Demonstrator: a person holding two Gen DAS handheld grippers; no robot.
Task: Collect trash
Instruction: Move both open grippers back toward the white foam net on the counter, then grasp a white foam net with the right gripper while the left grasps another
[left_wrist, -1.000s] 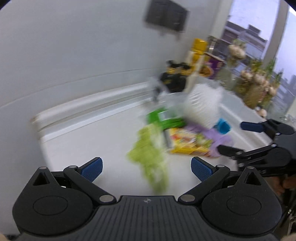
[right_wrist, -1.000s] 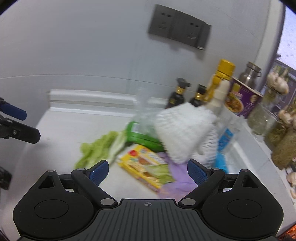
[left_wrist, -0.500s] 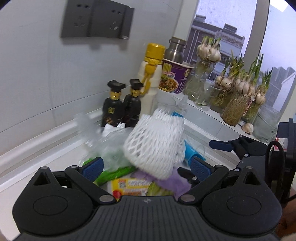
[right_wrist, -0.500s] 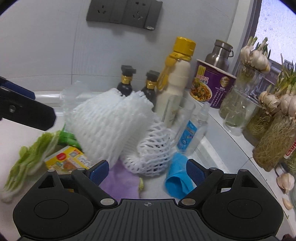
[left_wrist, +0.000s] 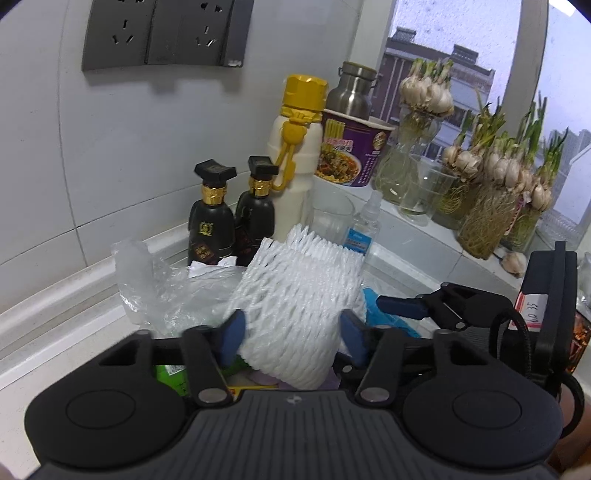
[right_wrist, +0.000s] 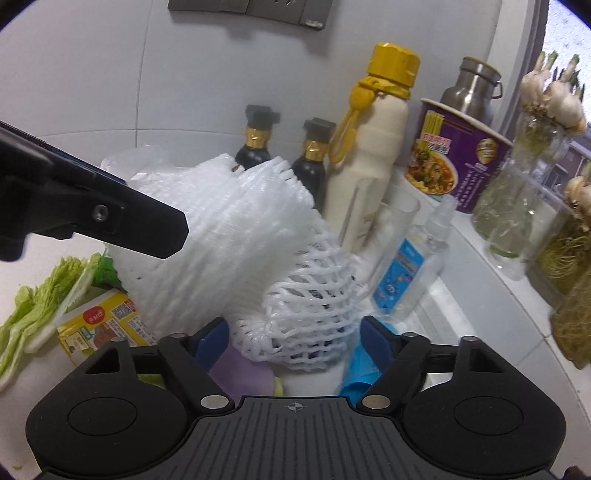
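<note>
Here left gripper (left_wrist: 290, 334) closing round foam net (left_wrist: 295, 299); right gripper (right_wrist: 297, 339) closing round mesh sleeve (right_wrist: 310, 317); contact unclear.

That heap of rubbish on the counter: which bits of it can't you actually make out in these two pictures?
- Purple soft item: right wrist view, mostly under the open white foam net and the gripper body.
- Yellow printed packet: right wrist view, partly covered by the dense white foam sleeve; print too small to read.
- Green packet: left wrist view, hidden behind the left gripper.
</note>
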